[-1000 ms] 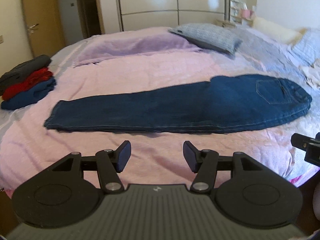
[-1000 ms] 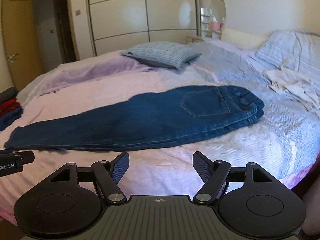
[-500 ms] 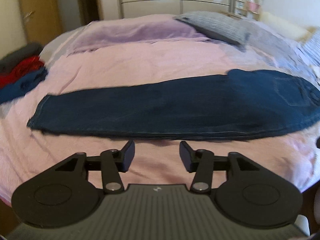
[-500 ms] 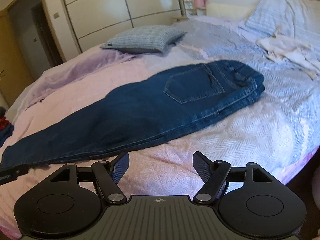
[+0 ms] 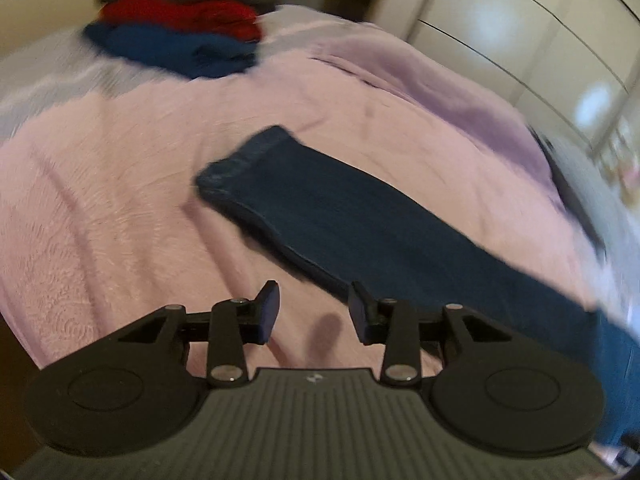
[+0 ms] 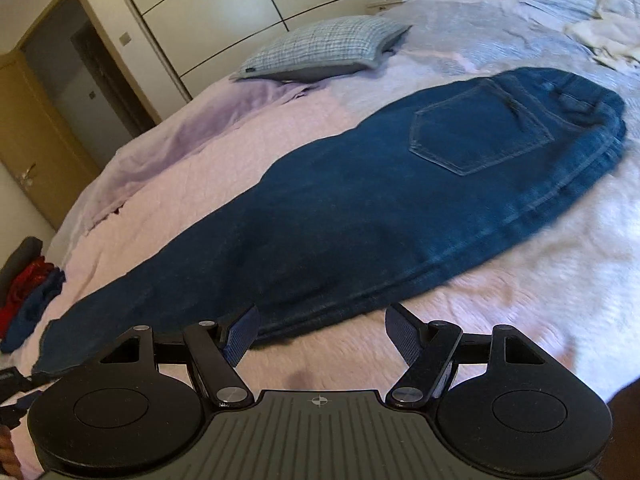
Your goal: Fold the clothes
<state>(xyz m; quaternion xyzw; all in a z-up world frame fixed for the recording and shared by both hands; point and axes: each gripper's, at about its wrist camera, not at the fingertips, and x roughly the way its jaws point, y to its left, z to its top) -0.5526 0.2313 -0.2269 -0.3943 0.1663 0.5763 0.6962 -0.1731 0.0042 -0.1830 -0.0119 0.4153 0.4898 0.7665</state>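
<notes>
Jeans lie flat lengthwise on the bed, legs doubled; denim looks heavy, floppy, grippy. Left hand-held gripper has been narrowing, empty; right hand-held gripper wide apart, empty. Best grab: hem and waistband

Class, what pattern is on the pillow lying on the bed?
A blue-grey check on the pillow, best seen in the right wrist view.

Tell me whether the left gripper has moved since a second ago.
Yes. The left gripper has swung toward the jeans' hem end, nearer the stacked clothes, its jaws closing with nothing between them.
</notes>
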